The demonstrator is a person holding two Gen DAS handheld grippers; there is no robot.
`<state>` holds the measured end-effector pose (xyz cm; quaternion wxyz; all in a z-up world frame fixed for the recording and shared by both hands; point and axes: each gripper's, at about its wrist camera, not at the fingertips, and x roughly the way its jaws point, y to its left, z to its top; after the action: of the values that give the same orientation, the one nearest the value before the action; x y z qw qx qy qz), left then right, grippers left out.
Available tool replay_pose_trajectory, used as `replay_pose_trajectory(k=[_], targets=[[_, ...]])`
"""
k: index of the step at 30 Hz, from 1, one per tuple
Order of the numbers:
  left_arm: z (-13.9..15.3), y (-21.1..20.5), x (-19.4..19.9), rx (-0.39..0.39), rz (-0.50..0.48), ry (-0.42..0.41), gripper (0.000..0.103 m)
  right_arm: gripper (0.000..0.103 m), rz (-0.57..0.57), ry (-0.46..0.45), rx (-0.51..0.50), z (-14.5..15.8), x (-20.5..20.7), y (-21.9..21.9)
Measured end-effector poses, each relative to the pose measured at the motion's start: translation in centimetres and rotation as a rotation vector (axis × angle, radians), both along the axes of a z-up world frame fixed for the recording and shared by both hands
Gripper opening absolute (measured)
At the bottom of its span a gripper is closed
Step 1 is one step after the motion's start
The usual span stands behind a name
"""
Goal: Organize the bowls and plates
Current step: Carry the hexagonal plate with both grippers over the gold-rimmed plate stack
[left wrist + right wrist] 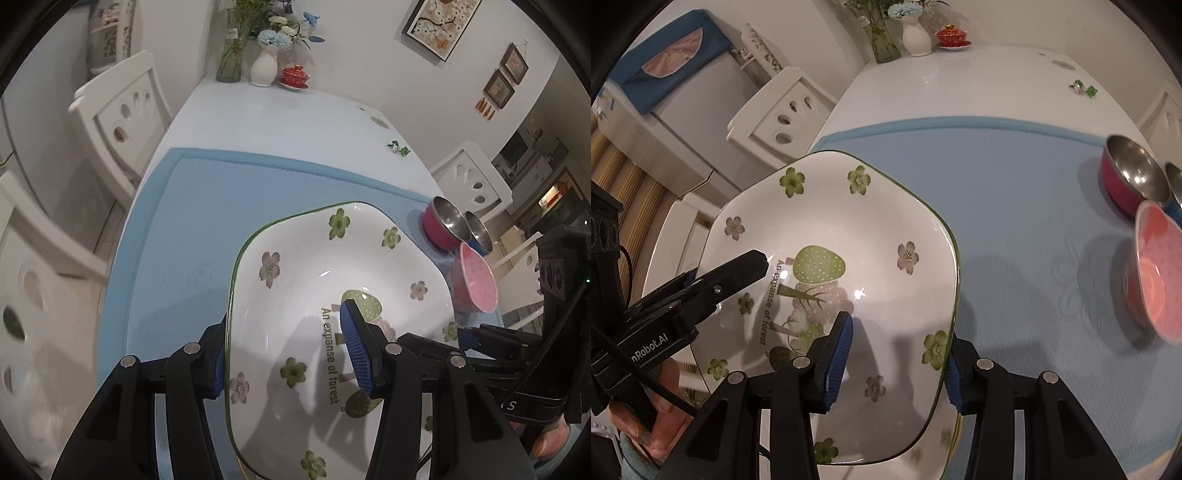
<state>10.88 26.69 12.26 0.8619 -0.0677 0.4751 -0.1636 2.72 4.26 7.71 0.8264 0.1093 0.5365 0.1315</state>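
A white squarish plate (314, 258) with green and mauve flowers and a green rim is held up over the blue mat (192, 236) by both grippers. My left gripper (286, 356) is shut on its left rim, one blue pad inside the dish and one outside. My right gripper (895, 371) is shut on the right rim of the plate (886, 221) the same way. At the mat's right edge sit a magenta steel-lined bowl (1130, 177), a second steel bowl (478, 230) partly hidden behind it, and a pink dotted bowl (1156, 273). Each gripper shows in the other's view.
The white table (277, 110) carries a glass vase (232, 48), a white vase of flowers (264, 66), a red lidded cup (294, 77) and a small green trinket (399, 147) at the far end. White chairs (118, 114) stand on both sides. A small fridge (687, 122) stands left.
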Motion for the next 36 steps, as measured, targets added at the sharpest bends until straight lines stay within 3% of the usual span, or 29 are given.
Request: replay_pose_trajectory(k=[17,36], targets=[[-3.8,0.5,-8.9,-0.062,0.032,0.105,0.048,0.044,0.064,0.104,-0.069,-2.9,-8.0,0.7],[-7.2,-0.5,-9.6,-0.062,0.014,0.178,0.048,0.044,0.053,0.175,-0.120,-5.8,-7.9,1.8]])
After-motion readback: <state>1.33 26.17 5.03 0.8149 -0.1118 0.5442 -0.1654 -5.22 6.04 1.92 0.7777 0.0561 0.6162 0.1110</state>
